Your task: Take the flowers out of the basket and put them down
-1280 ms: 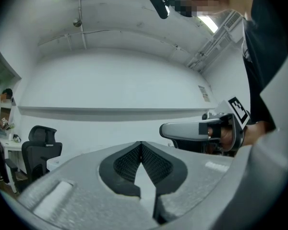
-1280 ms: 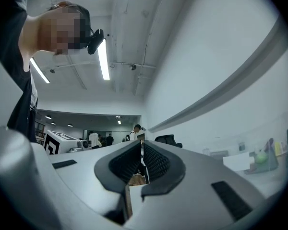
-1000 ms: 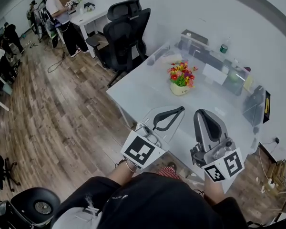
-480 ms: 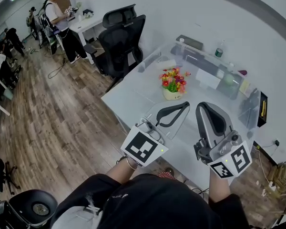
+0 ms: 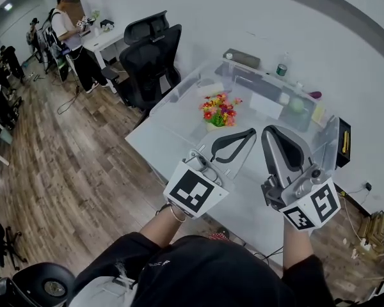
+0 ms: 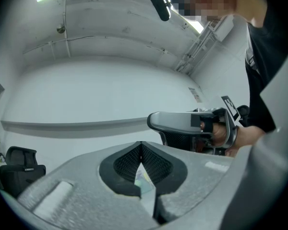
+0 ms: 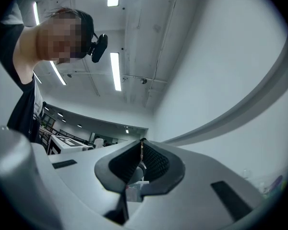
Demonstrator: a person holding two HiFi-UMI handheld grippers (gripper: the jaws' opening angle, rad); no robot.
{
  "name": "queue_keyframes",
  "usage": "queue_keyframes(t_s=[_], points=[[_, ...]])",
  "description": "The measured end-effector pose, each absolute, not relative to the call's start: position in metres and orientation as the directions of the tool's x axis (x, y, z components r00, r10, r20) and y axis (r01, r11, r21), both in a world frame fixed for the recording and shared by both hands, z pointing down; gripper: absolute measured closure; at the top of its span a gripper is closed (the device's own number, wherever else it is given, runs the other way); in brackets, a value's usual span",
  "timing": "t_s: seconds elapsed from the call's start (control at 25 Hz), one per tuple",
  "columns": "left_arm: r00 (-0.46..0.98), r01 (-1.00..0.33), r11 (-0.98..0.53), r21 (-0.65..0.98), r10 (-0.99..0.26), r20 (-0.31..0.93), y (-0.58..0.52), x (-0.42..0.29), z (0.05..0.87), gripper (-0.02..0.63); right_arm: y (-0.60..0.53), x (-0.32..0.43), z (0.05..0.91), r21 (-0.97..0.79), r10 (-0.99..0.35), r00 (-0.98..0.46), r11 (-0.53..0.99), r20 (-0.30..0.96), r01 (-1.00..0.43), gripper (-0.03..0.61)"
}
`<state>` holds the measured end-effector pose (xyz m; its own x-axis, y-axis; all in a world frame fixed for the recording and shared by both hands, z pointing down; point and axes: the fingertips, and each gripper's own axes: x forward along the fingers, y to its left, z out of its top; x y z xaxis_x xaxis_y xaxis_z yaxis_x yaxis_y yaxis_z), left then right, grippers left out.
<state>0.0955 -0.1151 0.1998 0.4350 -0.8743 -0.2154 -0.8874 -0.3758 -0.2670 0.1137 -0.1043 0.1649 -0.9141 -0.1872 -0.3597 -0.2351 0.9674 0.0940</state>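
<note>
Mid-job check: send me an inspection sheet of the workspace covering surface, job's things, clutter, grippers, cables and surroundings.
Surface: white table, with clear panels standing along its far side.
Job's things: flowers upright in their basket, mid-table, untouched.
Clutter: bottle, dark box and papers, all near the wall.
Grippers: left gripper and right gripper both have jaws together and hold nothing. They are short of the flowers.
Cables: one loose cable on the floor.
Surroundings: black office chair at the table's end, person standing at another desk, wood floor.
</note>
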Motion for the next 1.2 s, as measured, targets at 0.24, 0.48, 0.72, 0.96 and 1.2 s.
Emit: queue_keyframes(t_s=[0.24, 0.48, 0.72, 0.96, 1.2], points=[[0.437, -0.884, -0.370, -0.286, -0.872, -0.223, -0.125, 0.099, 0.192, 0.617, -0.119, 0.115, 0.152, 0.169, -0.183, -0.923, 0.953, -0.340, -0.252, 0.565], [0.445, -0.877, -0.371, -0.306, -0.868, -0.222, -0.139, 0.103, 0.186, 0.617, -0.139, 0.116, 0.143, 0.222, -0.183, -0.929, 0.939, -0.320, -0.262, 0.565], [0.439, -0.877, -0.359, -0.320, -0.869, -0.227, -0.154, 0.106, 0.183, 0.617, -0.157, 0.112, 0.144, 0.250, -0.184, -0.936, 0.932, -0.298, -0.263, 0.565], [0.442, -0.874, -0.363, -0.322, -0.869, -0.222, -0.177, 0.114, 0.187, 0.617, -0.187, 0.113, 0.156, 0.236, -0.207, -0.942, 0.933, -0.264, -0.271, 0.565], [0.429, -0.879, -0.348, -0.327, -0.876, -0.219, -0.192, 0.111, 0.193, 0.617, -0.218, 0.115, 0.164, 0.228, -0.232, -0.939, 0.929, -0.254, -0.291, 0.565]])
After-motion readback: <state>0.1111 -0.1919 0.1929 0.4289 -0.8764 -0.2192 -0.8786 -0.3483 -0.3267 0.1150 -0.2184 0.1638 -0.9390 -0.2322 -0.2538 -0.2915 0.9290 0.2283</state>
